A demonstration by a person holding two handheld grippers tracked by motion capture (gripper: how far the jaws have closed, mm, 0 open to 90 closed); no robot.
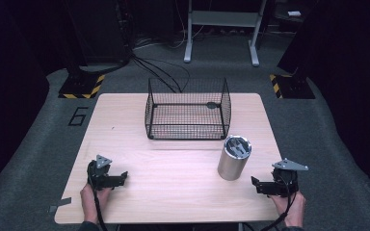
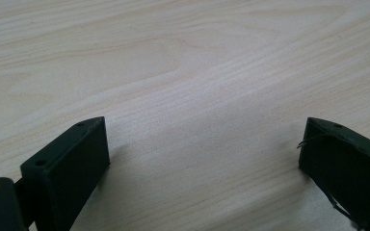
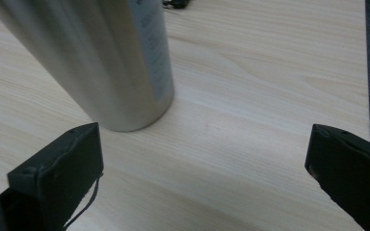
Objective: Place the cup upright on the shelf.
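Looks like nothing's really started: the steel cup (image 1: 234, 158) stands upright outside the wire basket (image 1: 188, 109), and the left gripper (image 1: 120, 178) and right gripper (image 1: 256, 185) sit wide open, empty.

You're in a lab: hazard-striped stand bases (image 1: 81, 88), trailing floor cables (image 1: 159, 67), grey carpet (image 1: 38, 159) around your desk (image 1: 173, 192).

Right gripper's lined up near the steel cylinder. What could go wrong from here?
1. The metal cylinder is tall, narrow and stands upright; a nudge from one jaw of the open right gripper could tip it.
2. Its smooth, shiny wall may slip in the jaws if gripped off-centre.
3. It holds loose items at its open top; tipping could spill them, and the wire basket stands just behind.
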